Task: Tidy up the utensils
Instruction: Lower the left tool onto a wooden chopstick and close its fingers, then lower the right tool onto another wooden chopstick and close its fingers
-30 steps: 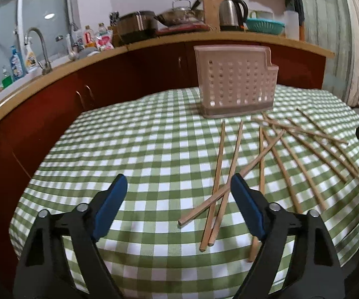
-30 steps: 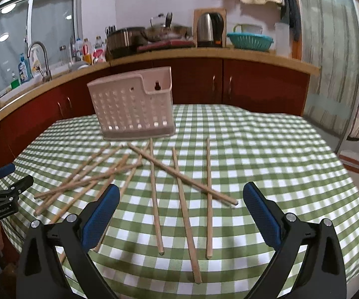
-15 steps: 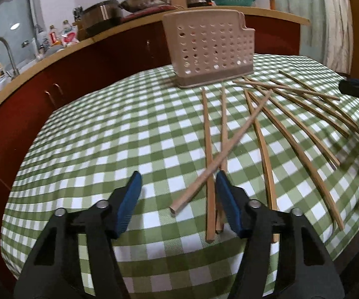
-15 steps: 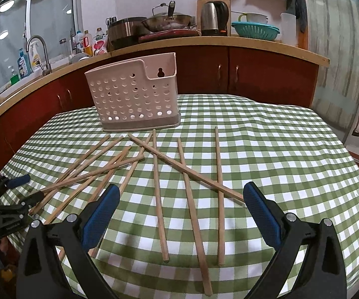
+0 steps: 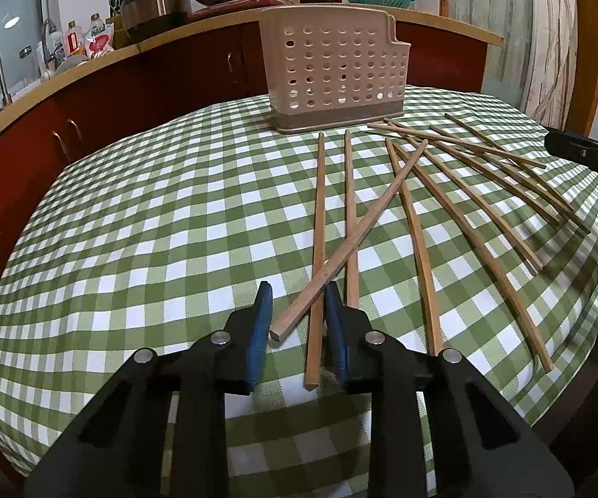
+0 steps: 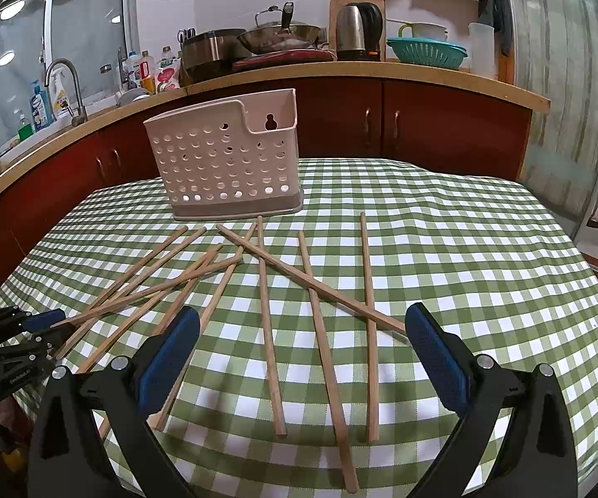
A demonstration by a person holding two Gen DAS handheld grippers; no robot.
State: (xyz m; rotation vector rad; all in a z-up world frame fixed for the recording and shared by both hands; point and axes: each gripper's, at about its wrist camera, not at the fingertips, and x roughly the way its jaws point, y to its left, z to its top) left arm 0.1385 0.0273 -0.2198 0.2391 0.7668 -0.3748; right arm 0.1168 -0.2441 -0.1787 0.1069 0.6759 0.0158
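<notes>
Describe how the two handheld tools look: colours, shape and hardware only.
Both match. The left tool and the right tool each have two matte black plastic fingers with open triangular cut-outs, silver round rivets at the joints, and ribbed blue pads on the inner faces. No cables, sleeves or readable markings show.

A green-and-white checked tablecloth covers the table, with light tan wooden chopsticks scattered across it. At twelve o'clock stands a pale beige utensil holder dotted with round holes, its base band darker taupe. Both grippers are black with blue pads.
</notes>
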